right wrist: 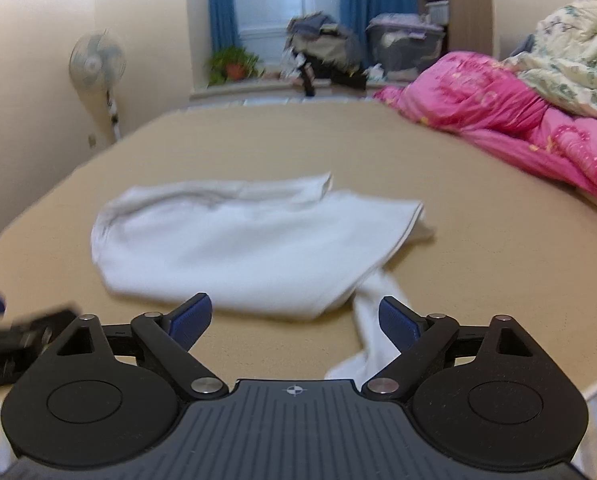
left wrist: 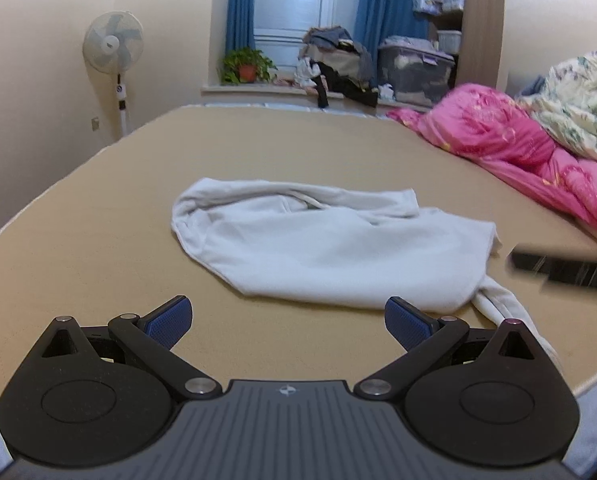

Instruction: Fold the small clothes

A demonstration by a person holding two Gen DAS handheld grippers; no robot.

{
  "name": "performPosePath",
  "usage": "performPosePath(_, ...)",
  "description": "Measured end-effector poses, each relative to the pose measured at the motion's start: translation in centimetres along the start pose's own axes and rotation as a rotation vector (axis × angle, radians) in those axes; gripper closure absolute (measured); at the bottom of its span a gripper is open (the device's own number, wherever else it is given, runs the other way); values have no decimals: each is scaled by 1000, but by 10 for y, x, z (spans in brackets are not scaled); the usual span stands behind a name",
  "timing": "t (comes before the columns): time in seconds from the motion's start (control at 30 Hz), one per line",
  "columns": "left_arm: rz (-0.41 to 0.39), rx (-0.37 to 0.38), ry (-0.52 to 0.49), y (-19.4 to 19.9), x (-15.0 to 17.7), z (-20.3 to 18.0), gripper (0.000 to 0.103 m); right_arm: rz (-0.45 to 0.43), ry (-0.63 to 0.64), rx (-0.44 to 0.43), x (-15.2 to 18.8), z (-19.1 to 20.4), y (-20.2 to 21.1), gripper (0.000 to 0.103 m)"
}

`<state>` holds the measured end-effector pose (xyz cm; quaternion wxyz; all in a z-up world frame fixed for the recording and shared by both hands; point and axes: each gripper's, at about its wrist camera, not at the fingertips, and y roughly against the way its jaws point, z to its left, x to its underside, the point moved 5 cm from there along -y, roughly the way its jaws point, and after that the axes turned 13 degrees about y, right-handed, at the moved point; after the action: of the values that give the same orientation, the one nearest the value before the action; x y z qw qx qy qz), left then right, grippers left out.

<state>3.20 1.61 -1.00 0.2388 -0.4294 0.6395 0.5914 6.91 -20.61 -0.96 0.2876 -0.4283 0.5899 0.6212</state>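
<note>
On the tan bed [left wrist: 98, 208], mid-surface, lies the white garment [left wrist: 330, 248], one strip trailing toward five o'clock. Left gripper [left wrist: 288, 322] and right gripper [right wrist: 294, 320] hover near it, jaws spread, empty.

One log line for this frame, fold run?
left gripper open, empty | right gripper open, empty | white garment half-folded on bed | sleeve trailing near right gripper

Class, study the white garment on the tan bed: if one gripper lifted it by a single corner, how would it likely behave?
The white garment would probably sag and unfold, since it already lies in soft creases. Its trailing sleeve would likely dangle. It looks light and unlikely to slide far on the tan bed. Both the left gripper and right gripper are open.
</note>
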Motion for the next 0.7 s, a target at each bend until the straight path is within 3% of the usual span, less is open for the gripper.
performPosePath(0.1, 9, -5, 20, -13, -9, 6, 5, -101, 39, 9, -27, -28, -2, 29)
performPosePath(0.13, 24, -5, 30, -19, -11, 8, 10, -112, 53, 13, -32, -39, -7, 38)
performPosePath(0.2, 41, -10, 48, -34, -16, 10, 18, -85, 58, 9, -33, -55, -23, 53)
performPosePath(0.3, 70, -40, 40, -63, -19, 10, 25, 24, -10, 5, -13, -75, -52, 66)
performPosePath(0.37, 107, -59, 43, -86, -17, 7, 27, 78, -67, -11, -4, -81, -65, 67)
performPosePath(0.53, 184, -94, 109, -136, -9, 10, 28, 64, -74, -37, -9, -75, -68, 66)
performPosePath(0.7, 287, -39, 327, -172, 0, 5, 26, 83, -107, -87, -7, -69, -75, 65)
